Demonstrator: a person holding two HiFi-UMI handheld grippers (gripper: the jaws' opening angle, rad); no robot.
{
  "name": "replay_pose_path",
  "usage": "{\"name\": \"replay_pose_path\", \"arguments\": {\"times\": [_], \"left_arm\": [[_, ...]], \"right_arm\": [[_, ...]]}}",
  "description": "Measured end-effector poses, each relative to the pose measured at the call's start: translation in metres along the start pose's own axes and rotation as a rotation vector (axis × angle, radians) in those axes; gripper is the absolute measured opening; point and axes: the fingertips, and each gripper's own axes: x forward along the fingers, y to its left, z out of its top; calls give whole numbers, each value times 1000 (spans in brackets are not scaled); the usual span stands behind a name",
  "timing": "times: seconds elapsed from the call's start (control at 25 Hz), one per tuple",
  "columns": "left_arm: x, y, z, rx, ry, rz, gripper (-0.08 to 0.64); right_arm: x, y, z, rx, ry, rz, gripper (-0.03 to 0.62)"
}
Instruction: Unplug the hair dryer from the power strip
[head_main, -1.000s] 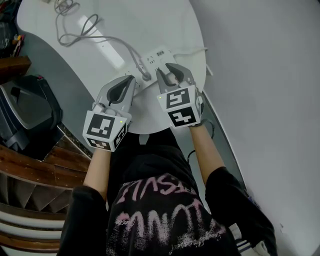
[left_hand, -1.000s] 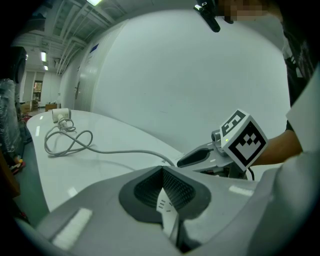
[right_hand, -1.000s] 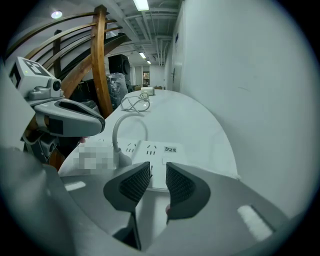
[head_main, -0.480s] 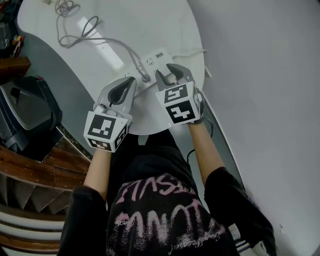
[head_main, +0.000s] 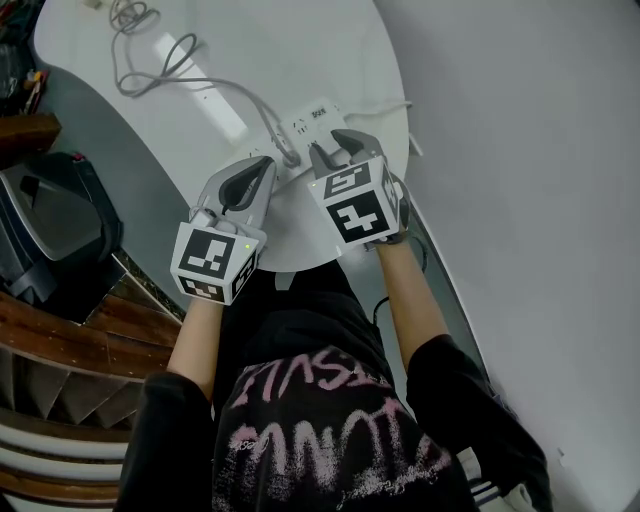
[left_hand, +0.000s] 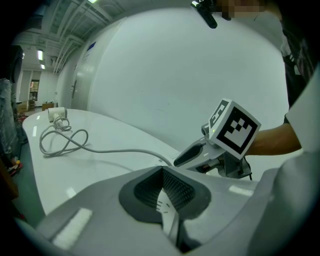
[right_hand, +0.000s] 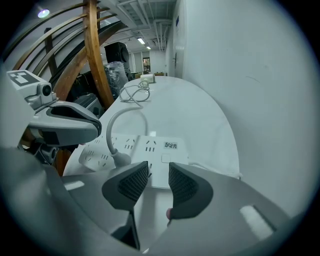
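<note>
A white power strip (head_main: 308, 128) lies near the front edge of the white table (head_main: 250, 60). One grey plug (head_main: 292, 157) sits in it, and its grey cable (head_main: 200, 85) loops away to the far left, toward a small white object (right_hand: 146, 78) at the table's far end. My right gripper (head_main: 335, 148) hovers just short of the strip (right_hand: 150, 150), its jaws narrowly open with nothing between them; the plug (right_hand: 120, 159) is left of its left pad. My left gripper (head_main: 262, 163) is shut and empty, beside the plug's left. The left gripper view shows the cable (left_hand: 65, 142) and my right gripper (left_hand: 220, 145).
A grey wall (head_main: 520, 150) runs close along the table's right side. Left of the table are a black case (head_main: 55, 215) and curved wooden rails (head_main: 60, 340). The strip's own white cord (head_main: 395, 103) leads off the table's right edge.
My right gripper has crept slightly forward toward the power strip. The left gripper has hardly moved. The plug stays in the strip.
</note>
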Motion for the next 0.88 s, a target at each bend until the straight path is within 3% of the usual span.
{"name": "replay_pose_path", "arguments": {"times": [0.28,0.56,0.88], "left_arm": [[5,-7,-5,31,37,-30,8],[13,-12,-15,76,91,-54,100],[32,-21,-24,175,157,-78,114]], "right_arm": [[1,1,0,3,1,5,147],[1,1,1,-1,4,8,147],[1,1,1,0,6,7,146]]}}
